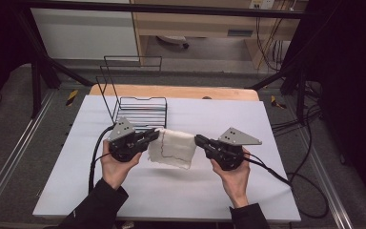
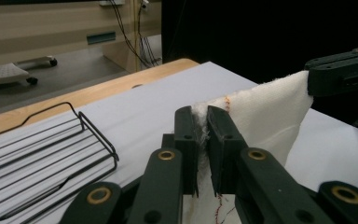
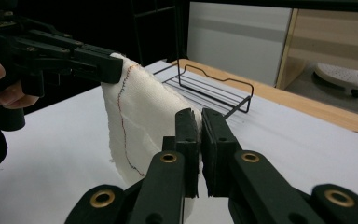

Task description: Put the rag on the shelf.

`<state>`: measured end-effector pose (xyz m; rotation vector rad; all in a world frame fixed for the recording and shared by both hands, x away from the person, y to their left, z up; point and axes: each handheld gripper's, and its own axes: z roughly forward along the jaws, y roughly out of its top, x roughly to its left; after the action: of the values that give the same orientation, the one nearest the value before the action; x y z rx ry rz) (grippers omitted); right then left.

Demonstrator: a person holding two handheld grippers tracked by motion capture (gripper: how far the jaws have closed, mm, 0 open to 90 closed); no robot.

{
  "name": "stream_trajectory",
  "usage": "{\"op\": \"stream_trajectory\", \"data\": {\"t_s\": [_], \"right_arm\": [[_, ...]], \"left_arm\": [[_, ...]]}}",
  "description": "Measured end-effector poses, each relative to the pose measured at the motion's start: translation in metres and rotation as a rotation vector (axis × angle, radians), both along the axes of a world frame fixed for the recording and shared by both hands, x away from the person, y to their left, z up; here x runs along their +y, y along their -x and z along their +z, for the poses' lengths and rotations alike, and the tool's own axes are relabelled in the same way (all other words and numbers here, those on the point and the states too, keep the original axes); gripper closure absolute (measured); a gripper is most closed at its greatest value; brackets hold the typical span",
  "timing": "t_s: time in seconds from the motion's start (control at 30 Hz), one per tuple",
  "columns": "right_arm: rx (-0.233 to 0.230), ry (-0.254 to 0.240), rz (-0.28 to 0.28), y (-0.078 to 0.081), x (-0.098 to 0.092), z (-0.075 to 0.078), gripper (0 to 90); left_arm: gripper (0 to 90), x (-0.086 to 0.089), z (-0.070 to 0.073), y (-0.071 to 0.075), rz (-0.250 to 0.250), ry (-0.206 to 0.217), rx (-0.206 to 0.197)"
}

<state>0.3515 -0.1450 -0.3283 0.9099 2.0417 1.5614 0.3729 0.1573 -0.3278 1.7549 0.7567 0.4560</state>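
Note:
A white cloth (image 1: 175, 148) with a thin red-brown stitched line hangs between the two grippers above the white table sheet (image 1: 181, 191). My left gripper (image 1: 157, 134) is shut on the cloth's left top corner, and in the left gripper view the cloth (image 2: 265, 116) is pinched between the black jaws of the left gripper (image 2: 203, 122). My right gripper (image 1: 198, 140) is shut on the right top corner. The right gripper view has the cloth (image 3: 137, 121) draping down from the right gripper (image 3: 200, 122) toward the other gripper. The cloth's lower edge hangs close to the sheet.
A black wire rack (image 1: 136, 102) stands behind the left gripper at the table's back left, also visible as the wire rack (image 2: 51, 149) and wire rack (image 3: 214, 91). A wooden table edge (image 1: 171, 90) runs behind the sheet. Black cables (image 1: 310, 191) trail off the right side.

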Motion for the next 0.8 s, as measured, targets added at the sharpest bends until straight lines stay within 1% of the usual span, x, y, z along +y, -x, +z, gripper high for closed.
{"op": "stream_trajectory", "data": {"t_s": [0.03,0.17,0.33,0.4,0.5,0.6,0.8], "right_arm": [[-0.005,-0.005,-0.001,0.000,0.001,0.002,86.1],[-0.032,-0.015,-0.005,-0.001,0.005,0.007,86.1],[-0.046,-0.032,-0.001,-0.003,0.011,0.013,86.1],[-0.052,-0.040,0.001,-0.004,0.014,0.015,86.2],[-0.061,-0.042,0.005,-0.005,0.016,0.019,86.1],[-0.079,-0.046,0.011,-0.008,0.022,0.025,86.2],[-0.100,-0.057,0.009,-0.013,0.032,0.034,86.2]], "left_arm": [[82.9,0.002,0.003,0.000,0.004,0.008,-0.011],[82.9,0.006,0.008,0.000,0.013,0.018,-0.023],[82.9,0.012,0.013,0.000,0.022,0.026,-0.038],[82.9,0.015,0.017,0.000,0.030,0.037,-0.051],[82.9,0.019,0.020,-0.001,0.037,0.042,-0.058],[82.9,0.024,0.027,-0.001,0.048,0.053,-0.074],[82.9,0.033,0.035,-0.002,0.066,0.067,-0.095]]}}
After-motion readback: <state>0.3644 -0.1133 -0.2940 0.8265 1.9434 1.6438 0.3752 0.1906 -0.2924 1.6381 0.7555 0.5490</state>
